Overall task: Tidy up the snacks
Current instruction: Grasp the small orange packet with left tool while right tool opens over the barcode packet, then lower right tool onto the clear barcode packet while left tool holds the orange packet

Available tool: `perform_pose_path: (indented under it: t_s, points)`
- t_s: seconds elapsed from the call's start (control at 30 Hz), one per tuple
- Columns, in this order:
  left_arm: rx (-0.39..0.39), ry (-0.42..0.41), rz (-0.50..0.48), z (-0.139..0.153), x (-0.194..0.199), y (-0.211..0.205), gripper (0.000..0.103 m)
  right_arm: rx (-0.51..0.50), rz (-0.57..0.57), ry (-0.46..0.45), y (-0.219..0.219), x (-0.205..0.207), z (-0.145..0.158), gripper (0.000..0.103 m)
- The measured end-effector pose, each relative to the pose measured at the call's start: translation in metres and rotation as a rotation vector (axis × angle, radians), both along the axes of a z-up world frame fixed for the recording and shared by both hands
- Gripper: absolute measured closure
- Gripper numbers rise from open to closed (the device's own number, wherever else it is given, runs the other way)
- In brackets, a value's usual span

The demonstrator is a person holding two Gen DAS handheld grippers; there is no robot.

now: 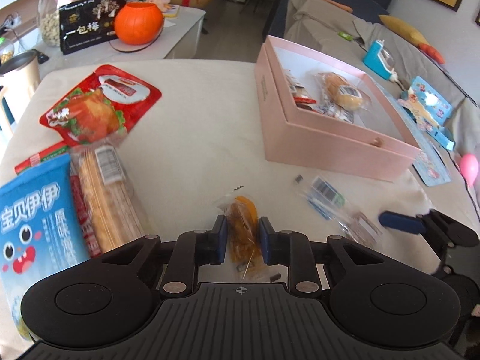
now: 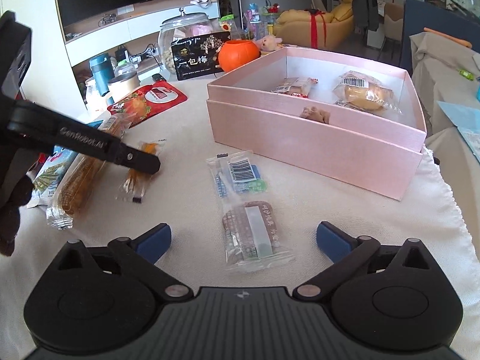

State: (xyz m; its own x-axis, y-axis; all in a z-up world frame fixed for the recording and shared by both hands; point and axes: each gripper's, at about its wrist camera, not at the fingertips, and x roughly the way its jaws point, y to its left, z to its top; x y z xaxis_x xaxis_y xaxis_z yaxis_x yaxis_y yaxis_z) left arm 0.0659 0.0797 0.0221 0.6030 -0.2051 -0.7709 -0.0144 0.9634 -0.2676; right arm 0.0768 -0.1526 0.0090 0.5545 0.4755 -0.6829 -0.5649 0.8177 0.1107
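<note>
My left gripper (image 1: 242,237) is shut on a small orange snack packet (image 1: 240,228) that lies on the cream table cloth; both blue pads press its sides. In the right wrist view one of that gripper's black fingers (image 2: 141,162) crosses the same orange packet (image 2: 133,181). My right gripper (image 2: 244,240) stands wide open, low over the cloth. A clear packet with a brown cookie (image 2: 252,234) lies between its fingers, untouched. An open pink box (image 1: 330,147) (image 2: 300,147) holds a wrapped bun (image 2: 366,93) and small packets.
On the left lie a red chicken pouch (image 1: 99,108), a blue bag (image 1: 36,219) and a long biscuit pack (image 1: 108,204). A barcoded clear packet (image 2: 240,177) lies before the box. An orange pumpkin bowl (image 1: 138,24), a black bag and a glass jar stand behind.
</note>
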Motion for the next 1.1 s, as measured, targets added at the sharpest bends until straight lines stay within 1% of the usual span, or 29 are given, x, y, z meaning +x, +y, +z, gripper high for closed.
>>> perform_pose_path:
  t_s: [0.07, 0.17, 0.23, 0.3, 0.4, 0.53, 0.63, 0.7, 0.8, 0.87, 0.93, 1.03, 1.1]
  points:
    - [-0.022, 0.003, -0.023, -0.001, -0.01, -0.006, 0.077, -0.001, 0.004, -0.002, 0.0, -0.001, 0.0, 0.0]
    - [-0.032, 0.003, -0.039, -0.001, -0.014, -0.014, 0.077, 0.0, -0.012, -0.006, 0.0, -0.002, 0.001, 0.002]
    - [-0.022, 0.002, -0.044, -0.001, -0.016, -0.018, 0.077, -0.02, -0.031, -0.015, -0.001, -0.004, 0.003, 0.013]
    - [-0.005, -0.004, -0.05, -0.002, -0.019, -0.023, 0.077, -0.059, -0.042, -0.021, -0.003, -0.003, 0.006, 0.017]
    - [-0.011, -0.009, -0.05, -0.003, -0.021, -0.025, 0.076, -0.127, -0.075, -0.031, -0.011, -0.001, 0.008, 0.017]
    - [0.003, -0.029, -0.052, -0.004, -0.024, -0.029, 0.076, -0.16, -0.148, -0.03, -0.026, 0.005, 0.01, 0.017]
    - [0.028, -0.056, -0.064, -0.005, -0.029, -0.033, 0.074, -0.129, -0.173, 0.01, -0.036, 0.008, 0.011, 0.017]
    - [0.029, -0.072, -0.061, -0.006, -0.031, -0.034, 0.074, -0.107, -0.163, 0.024, -0.04, 0.006, 0.011, 0.017]
    - [0.028, -0.082, -0.062, -0.007, -0.033, -0.034, 0.073, -0.1, -0.165, 0.034, -0.041, 0.001, 0.01, 0.017]
    - [0.025, -0.088, -0.066, -0.007, -0.033, -0.033, 0.073, -0.081, -0.173, 0.049, -0.038, -0.001, 0.011, 0.017]
    - [0.029, -0.091, -0.067, -0.008, -0.035, -0.033, 0.073, -0.028, -0.181, 0.079, -0.033, -0.001, 0.014, 0.017]
    - [0.061, -0.086, -0.077, -0.006, -0.038, -0.036, 0.073, 0.04, -0.194, 0.113, -0.023, 0.005, 0.015, 0.017]
    - [0.077, -0.08, -0.082, -0.006, -0.041, -0.037, 0.073, 0.023, -0.199, 0.106, -0.012, 0.014, 0.015, 0.017]
